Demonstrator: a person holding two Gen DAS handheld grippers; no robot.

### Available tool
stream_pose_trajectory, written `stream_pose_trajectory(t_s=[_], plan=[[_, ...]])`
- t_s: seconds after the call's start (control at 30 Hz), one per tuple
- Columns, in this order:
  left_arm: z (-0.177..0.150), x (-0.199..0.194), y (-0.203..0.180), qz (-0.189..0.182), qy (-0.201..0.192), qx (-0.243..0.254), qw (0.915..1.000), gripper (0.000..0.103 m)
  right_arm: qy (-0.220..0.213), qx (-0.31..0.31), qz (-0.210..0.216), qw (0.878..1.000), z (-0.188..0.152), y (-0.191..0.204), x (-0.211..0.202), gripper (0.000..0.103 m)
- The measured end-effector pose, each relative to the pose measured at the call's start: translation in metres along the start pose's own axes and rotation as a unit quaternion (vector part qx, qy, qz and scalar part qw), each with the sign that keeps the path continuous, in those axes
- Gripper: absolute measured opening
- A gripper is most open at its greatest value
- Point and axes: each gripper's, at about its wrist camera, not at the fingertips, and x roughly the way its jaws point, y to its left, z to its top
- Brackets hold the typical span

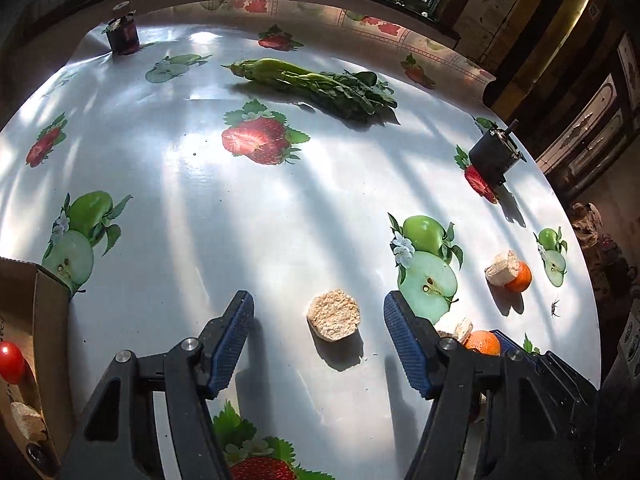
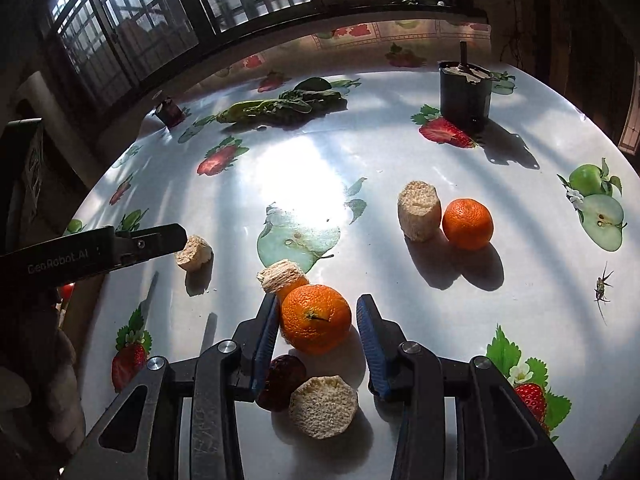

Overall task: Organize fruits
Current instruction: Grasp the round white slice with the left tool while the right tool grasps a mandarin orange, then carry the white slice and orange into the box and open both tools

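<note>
orange [image 2: 316, 318] between parted right tongs [image 2: 318, 320]

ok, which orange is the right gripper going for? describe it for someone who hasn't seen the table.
On the fruit-print tablecloth, look to the near edge, between the open blue fingers of the right gripper. The orange there shows its stem and has a beige sponge chunk behind it; the other orange sits farther back, right.

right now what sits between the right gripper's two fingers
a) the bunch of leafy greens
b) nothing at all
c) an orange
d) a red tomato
c, the right wrist view shows the orange between the right gripper fingers, which stand open around it; its left side is against or very near the left pad, with a clear gap to the right pad.
</note>
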Motion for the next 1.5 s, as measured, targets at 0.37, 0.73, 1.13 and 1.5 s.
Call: stream_pose_trajectory(t_s=[0.37,0.73,1.13,1.5], plan=[[-0.017,-0.012,-0.018,0.066,-0.023,0.067,0.9952,0.027,-0.013,-0.005,-0.015,1.000,-0.004,0.002,-0.009,0.037],[-0.059,-0.104,0.009,0.036,-0.082,0.009,0.9960,0.027,-0.032,0.033,0.066,0.997,-0.006,-0.004,-0.026,0.037],[-0.116,-0.170,0.066,0.086,-0.139,-0.050,0.9853,0.027,-0.044,-0.005,0.028,0.999,-0.017,0.022,-0.034,0.037],[-0.152,-0.200,0.196,0.120,-0.136,-0.186,0.9656,0.027,-0.032,-0.067,0.107,0.991,-0.047,0.127,-0.086,0.037]])
